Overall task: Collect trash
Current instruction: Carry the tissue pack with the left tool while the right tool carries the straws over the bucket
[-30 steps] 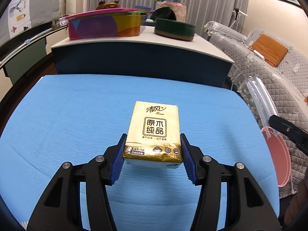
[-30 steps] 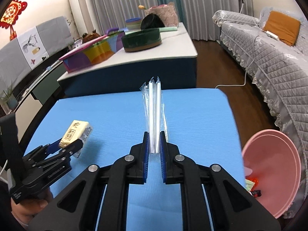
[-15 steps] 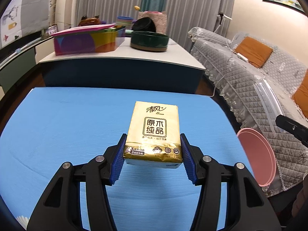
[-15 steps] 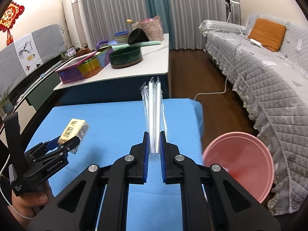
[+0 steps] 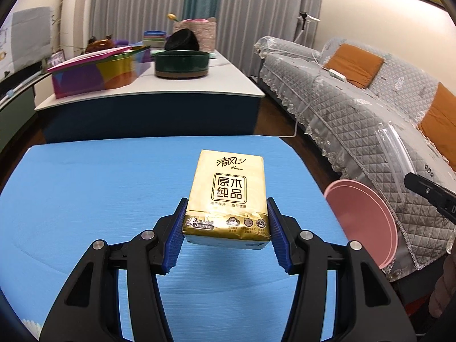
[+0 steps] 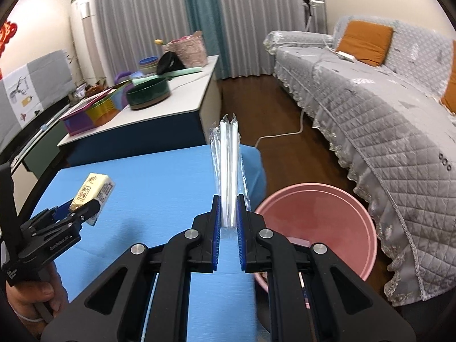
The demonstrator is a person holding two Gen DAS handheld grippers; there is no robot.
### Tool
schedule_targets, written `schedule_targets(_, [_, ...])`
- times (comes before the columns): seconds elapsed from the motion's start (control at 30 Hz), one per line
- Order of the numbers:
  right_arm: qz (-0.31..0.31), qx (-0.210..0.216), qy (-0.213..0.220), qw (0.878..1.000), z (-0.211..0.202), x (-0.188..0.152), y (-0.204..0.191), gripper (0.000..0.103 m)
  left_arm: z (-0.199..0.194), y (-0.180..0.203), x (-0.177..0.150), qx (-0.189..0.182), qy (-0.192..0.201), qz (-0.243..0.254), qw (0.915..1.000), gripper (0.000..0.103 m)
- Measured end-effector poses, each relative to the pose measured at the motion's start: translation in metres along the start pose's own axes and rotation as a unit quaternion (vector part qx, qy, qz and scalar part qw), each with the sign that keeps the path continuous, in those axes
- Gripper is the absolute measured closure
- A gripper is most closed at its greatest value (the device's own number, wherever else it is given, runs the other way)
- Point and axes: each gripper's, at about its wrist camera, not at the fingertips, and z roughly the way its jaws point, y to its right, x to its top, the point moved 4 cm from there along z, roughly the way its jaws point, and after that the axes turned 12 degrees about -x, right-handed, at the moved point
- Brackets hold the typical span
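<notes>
I keep my left gripper clamped on the tissue pack, my right gripper pinching the wrapped straws, and release only above the pink bin at four o'clock.

The left gripper tilts downward over the blue table, its blue-padded jaws about half apart and pressed on the two sides of a gold tissue pack held clear of the table. From the right wrist view, a hand wraps the left gripper's black handle at the table's near left edge — fingers curled round it. The right gripper also tilts downward, at the table's right edge, its jaws nearly closed and pinching a clear sleeve of white straws — the sleeve stands upright beyond the pads.
</notes>
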Motion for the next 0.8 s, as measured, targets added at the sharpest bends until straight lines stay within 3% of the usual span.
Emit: schedule_targets(0.8, [0.082,-0.045,0.002,0.996,0.001,-0.007,0.109,0.092,0.038,0.11,0.024,-0.068,-0.01,0.051,0.9964,0.051])
